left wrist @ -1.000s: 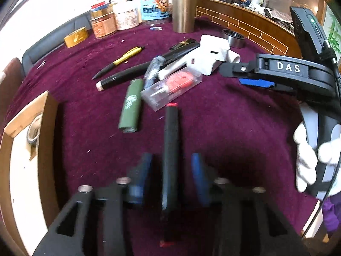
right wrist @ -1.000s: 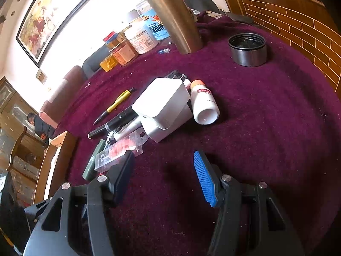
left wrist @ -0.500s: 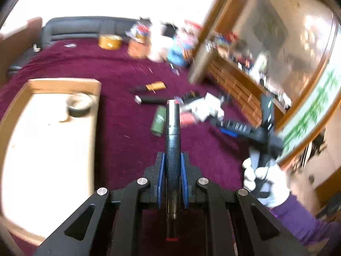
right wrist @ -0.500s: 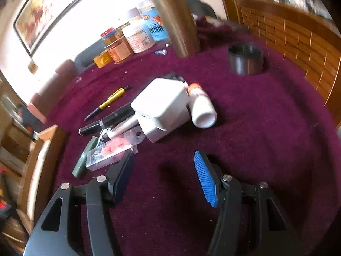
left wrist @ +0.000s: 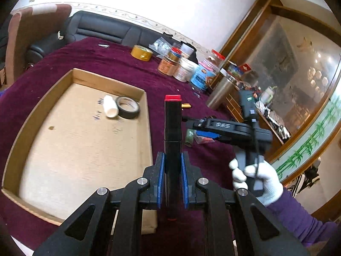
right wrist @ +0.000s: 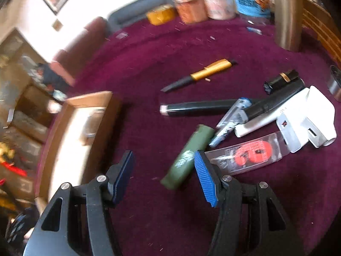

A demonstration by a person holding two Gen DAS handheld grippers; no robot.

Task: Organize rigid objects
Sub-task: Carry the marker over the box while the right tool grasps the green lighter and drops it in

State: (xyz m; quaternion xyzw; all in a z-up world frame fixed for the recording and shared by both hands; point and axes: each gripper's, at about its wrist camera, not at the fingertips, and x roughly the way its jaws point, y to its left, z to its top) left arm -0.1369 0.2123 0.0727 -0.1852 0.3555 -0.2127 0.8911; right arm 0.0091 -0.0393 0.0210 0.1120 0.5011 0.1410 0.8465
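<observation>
My left gripper is shut on a black marker with red ends, held up above the purple cloth at the right rim of the shallow cardboard box. A white bottle and a black tape roll lie inside the box. My right gripper stands open over the cloth, nothing between its fingers, just left of a green tube. Beyond the tube lie a clear red-label packet, a black marker, a yellow-black pen and white plastic parts.
Jars, a yellow tape roll and a steel flask stand at the table's far side. A gloved hand in a purple sleeve holds the right gripper's handle. A wooden brick-pattern ledge borders the table.
My left gripper shut on the black marker, lifted it off the cloth and swung left toward the cardboard box. My right gripper slid left from the white parts to beside the green tube.
</observation>
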